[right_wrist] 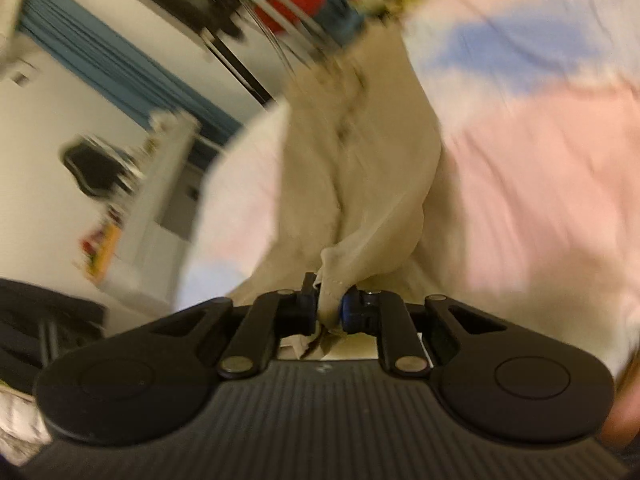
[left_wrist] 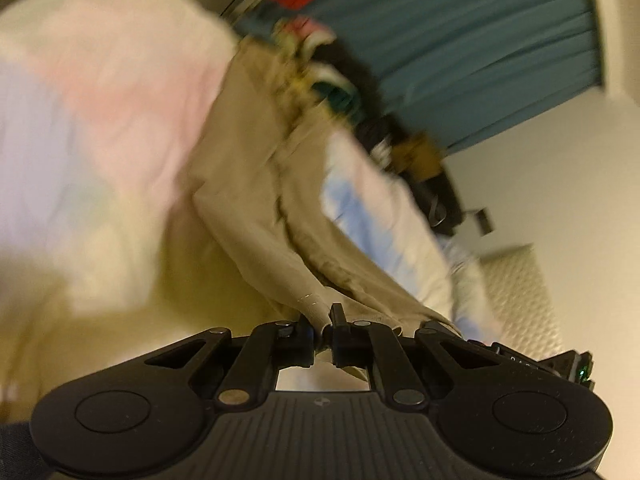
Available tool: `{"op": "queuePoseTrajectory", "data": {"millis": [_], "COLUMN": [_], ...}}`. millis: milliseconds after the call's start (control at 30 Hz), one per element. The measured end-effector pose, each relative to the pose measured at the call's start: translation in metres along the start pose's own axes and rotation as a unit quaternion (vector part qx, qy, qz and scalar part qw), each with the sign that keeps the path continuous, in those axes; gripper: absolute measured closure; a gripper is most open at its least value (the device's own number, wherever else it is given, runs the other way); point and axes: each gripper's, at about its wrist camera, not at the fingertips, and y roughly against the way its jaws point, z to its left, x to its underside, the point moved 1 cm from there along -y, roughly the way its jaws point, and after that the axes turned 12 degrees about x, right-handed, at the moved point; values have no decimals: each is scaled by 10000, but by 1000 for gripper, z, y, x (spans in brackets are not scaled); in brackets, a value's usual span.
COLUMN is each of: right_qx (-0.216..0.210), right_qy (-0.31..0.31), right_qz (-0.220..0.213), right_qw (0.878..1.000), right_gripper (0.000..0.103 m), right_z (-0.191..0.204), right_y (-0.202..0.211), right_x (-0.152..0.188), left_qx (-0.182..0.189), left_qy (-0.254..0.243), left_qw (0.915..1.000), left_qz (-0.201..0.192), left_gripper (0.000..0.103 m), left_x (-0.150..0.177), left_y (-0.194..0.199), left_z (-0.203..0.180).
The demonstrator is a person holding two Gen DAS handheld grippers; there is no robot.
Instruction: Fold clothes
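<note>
A beige garment [left_wrist: 256, 184] stretches away from my left gripper [left_wrist: 323, 320], which is shut on one of its edges. The same beige garment [right_wrist: 360, 168] shows in the right wrist view, where my right gripper [right_wrist: 329, 300] is shut on another bunched edge. The cloth hangs lifted between the two grippers over a pastel pink, blue and white bedspread [left_wrist: 80, 120]. Both views are blurred by motion.
The pastel bedspread [right_wrist: 540, 160] fills the right wrist view's right side. A pile of mixed dark and coloured clothes [left_wrist: 360, 104] lies beyond the garment. A blue curtain [left_wrist: 480, 40] and white wall are behind. A dark chair [right_wrist: 92, 168] stands at left.
</note>
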Motion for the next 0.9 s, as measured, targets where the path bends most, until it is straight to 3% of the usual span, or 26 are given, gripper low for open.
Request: {"op": "queuePoseTrajectory", "data": {"millis": [67, 167, 300, 433, 600, 733, 900], "right_qx": [-196, -276, -365, -455, -569, -536, -333], "right_qy": [37, 72, 110, 149, -343, -445, -411], "right_qz": [-276, -365, -457, -548, -421, -355, -408], "right_qw": [9994, 9989, 9982, 9973, 9969, 9969, 9978], "right_gripper": [90, 91, 91, 91, 91, 91, 91], "right_z": [10, 8, 2, -3, -24, -26, -17], "right_y": [14, 24, 37, 51, 61, 54, 14], "right_x": [-12, 3, 26, 49, 82, 77, 29], "left_qx": [45, 79, -83, -179, -192, -259, -457], "left_qy": [-151, -385, -670, -624, -379, -334, -495], "left_qw": [9998, 9989, 9974, 9976, 9986, 9986, 9972], "left_qz": [-110, -256, -239, -227, -312, -318, -332], "left_gripper": [96, 97, 97, 97, 97, 97, 97], "left_x": [2, 7, 41, 82, 116, 89, 24], "left_y": [12, 25, 51, 81, 100, 82, 35], "left_z": [-15, -34, -44, -41, -30, -25, -18]}}
